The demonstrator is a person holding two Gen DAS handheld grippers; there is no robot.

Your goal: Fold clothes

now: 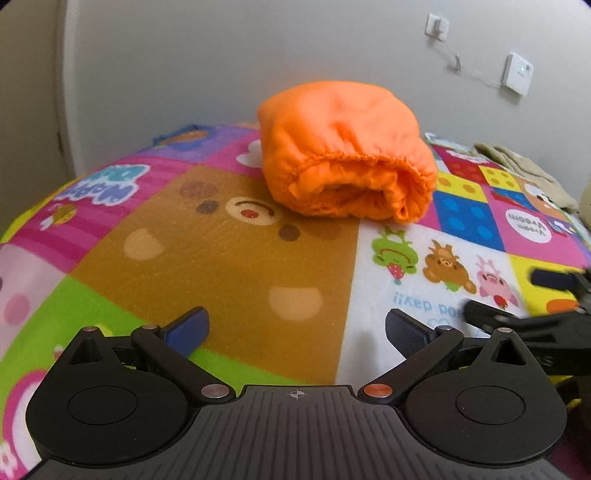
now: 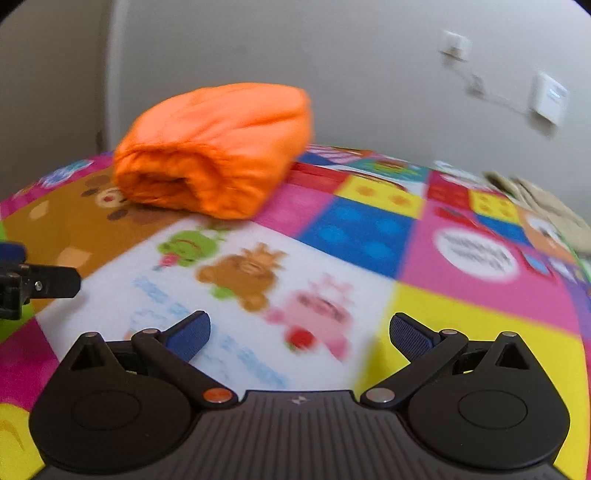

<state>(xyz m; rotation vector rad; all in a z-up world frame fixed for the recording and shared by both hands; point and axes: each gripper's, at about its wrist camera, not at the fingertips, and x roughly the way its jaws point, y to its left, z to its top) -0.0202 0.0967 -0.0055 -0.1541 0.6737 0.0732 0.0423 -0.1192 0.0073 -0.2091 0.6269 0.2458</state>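
Observation:
An orange garment lies folded into a thick bundle on the cartoon-print blanket, its gathered hem facing me. In the right wrist view the same orange bundle sits to the upper left. My left gripper is open, well short of the bundle, with nothing between its blue pads. Likewise open and holding nothing, my right gripper hovers over the blanket. The right gripper's black fingers show at the right edge of the left wrist view; the left gripper's finger shows at the left edge of the right wrist view.
A beige cloth lies at the blanket's far right, also seen as beige cloth. A pale wall stands behind, with a socket and a white box joined by a cable. The right wrist view is motion-blurred.

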